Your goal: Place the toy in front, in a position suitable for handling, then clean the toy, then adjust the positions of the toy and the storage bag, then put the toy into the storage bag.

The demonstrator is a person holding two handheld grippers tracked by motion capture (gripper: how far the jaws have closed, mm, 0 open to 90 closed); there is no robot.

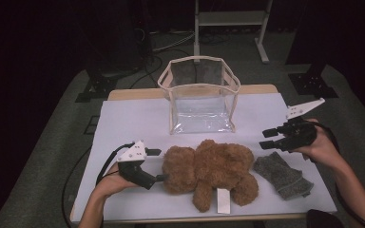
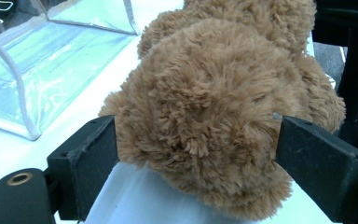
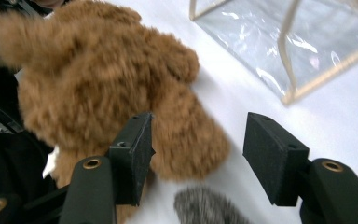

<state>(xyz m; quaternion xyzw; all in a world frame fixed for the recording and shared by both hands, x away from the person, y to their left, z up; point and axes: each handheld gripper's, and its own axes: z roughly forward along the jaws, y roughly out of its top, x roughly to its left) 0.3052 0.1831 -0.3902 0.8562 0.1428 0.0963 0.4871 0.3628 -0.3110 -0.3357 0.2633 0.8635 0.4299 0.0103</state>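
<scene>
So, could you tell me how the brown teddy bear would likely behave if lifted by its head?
The teddy bear looks plush, so its limbs would probably droop. It likely weighs little for its bulk. Its thick fur should compress between the left gripper jaws, which flank the head, so slipping seems unlikely.

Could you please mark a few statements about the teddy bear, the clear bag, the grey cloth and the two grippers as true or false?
1. The teddy bear lies inside the clear bag. False: it lies on the white table, in front of the bag.
2. The left gripper has the bear's head between its jaws. True.
3. The right gripper holds the grey cloth. False: its jaws are open and empty, raised above the cloth.
4. The clear bag stands upright with its top open. True.
5. The grey cloth lies at the left gripper's side of the bear. False: it lies at the right gripper's side.
</scene>
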